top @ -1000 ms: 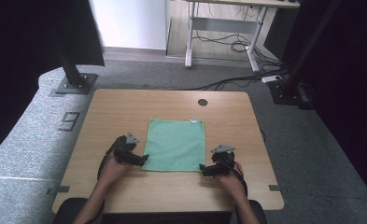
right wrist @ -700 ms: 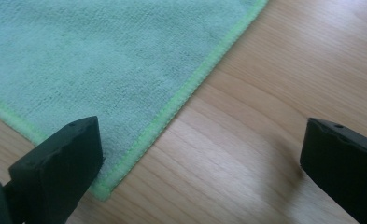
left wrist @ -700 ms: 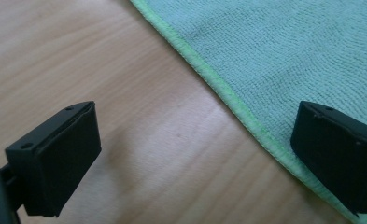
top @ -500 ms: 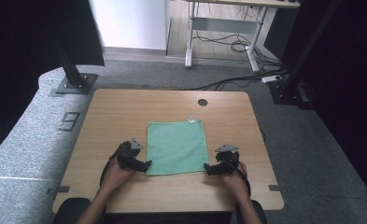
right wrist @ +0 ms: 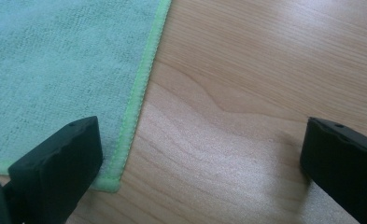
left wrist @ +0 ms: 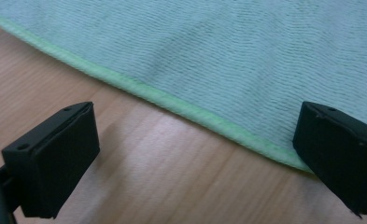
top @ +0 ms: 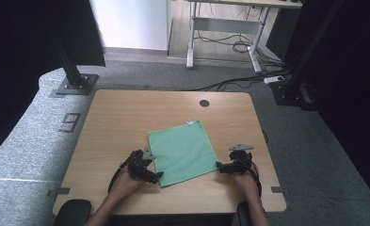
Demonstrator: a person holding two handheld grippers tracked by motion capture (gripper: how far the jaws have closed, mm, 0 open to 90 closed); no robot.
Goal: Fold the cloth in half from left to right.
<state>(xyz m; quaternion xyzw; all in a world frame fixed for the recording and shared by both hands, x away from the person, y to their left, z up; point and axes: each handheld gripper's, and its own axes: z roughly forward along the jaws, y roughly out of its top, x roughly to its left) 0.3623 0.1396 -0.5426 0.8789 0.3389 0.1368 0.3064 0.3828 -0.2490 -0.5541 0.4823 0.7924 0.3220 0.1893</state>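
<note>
Our wooden table and the cloth on it

We see a light brown wooden table (top: 126, 117) with a small round hole (top: 204, 103) near its far edge. A green cloth (top: 182, 150) lies flat on it, near our side, with a tiny white tag (top: 190, 122) at its far corner.

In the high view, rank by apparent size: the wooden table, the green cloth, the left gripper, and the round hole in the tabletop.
1. wooden table
2. green cloth
3. left gripper
4. round hole
The hole lies farther from the camera, but it still looks clearly smallest.

Cloth (top: 183, 151) on table (top: 126, 117), between grippers
</note>
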